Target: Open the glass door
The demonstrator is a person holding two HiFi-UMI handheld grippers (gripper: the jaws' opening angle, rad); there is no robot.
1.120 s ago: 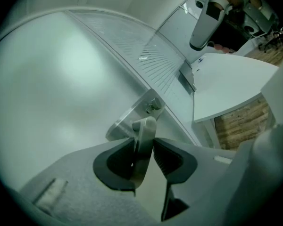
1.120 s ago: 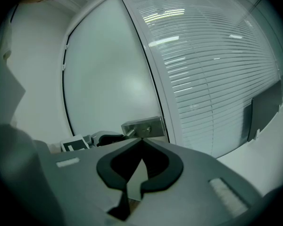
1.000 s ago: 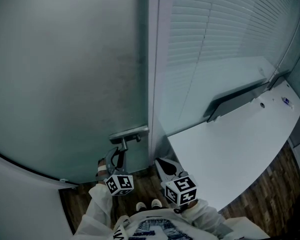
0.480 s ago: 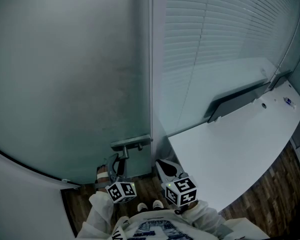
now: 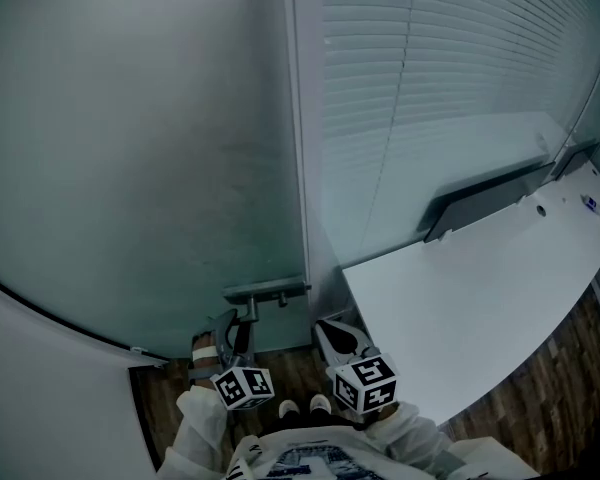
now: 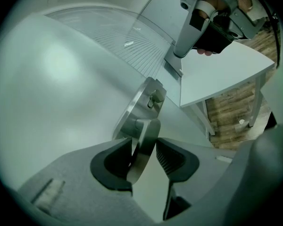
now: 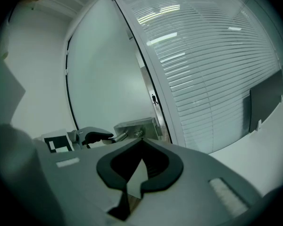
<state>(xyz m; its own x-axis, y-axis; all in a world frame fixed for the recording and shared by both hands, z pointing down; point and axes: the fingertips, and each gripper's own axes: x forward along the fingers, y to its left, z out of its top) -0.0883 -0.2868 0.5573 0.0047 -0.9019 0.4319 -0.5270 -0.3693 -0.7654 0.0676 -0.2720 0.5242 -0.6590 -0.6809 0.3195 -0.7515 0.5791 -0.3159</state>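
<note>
Head view: a frosted glass door [image 5: 140,148] fills the space ahead of both tongs. Slatted blinds [image 5: 450,68] hang beyond the right tongs [image 5: 335,336], and a white desk [image 5: 480,308] stands to their right over a wood floor [image 5: 555,363]. The left tongs [image 5: 230,333] sit just under the handle [image 5: 267,291].

Left gripper view: the handle lies between the opening tongs, which do not press on it.

Right gripper view: the tongs are together and empty, with the handle ahead-left.

Since a second ago, the handle sits lower in the head view.
</note>
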